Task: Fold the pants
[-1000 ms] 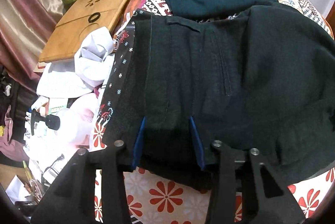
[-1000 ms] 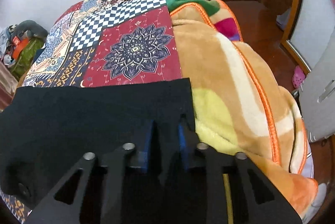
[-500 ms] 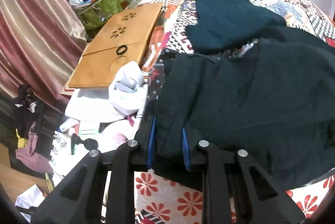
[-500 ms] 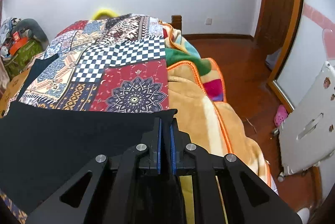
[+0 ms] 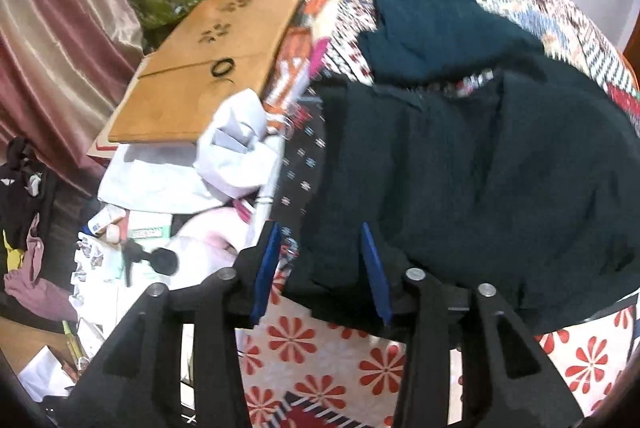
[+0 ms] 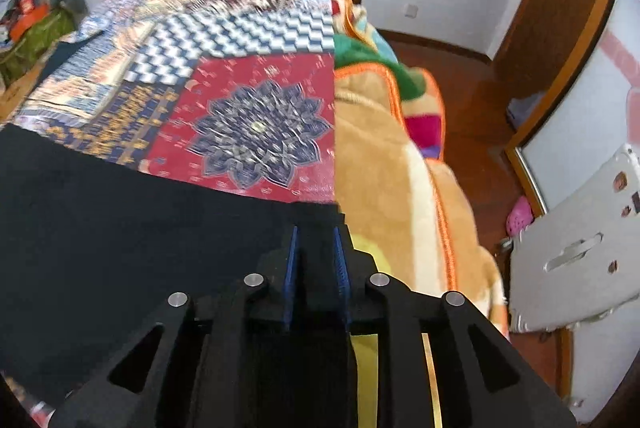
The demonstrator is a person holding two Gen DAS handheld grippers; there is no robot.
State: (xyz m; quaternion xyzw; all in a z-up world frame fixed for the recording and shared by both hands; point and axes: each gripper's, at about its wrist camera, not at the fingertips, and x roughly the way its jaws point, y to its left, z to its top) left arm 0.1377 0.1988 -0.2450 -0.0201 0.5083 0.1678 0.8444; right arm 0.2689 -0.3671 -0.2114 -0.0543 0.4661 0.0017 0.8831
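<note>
Left gripper (image 5: 320,268), its two blue pads (image 5: 264,268) spread partway after just opening, straddles the near edge of one pair of dark pants (image 5: 480,179) on the patterned bedspread (image 5: 320,356), without pinching it, with one darker garment (image 5: 432,27) beyond and one wooden board (image 5: 208,67) alongside. Right gripper (image 6: 316,260), pads narrowly apart after just opening, has the pants' corner (image 6: 120,228) between them, beside one tan blanket (image 6: 384,167); whether they press it I cannot tell.

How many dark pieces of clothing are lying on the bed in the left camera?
2. The black pants lie across the near part of the bed, between the left gripper's jaws. A dark teal garment lies just beyond them. More may be hidden underneath.
</note>
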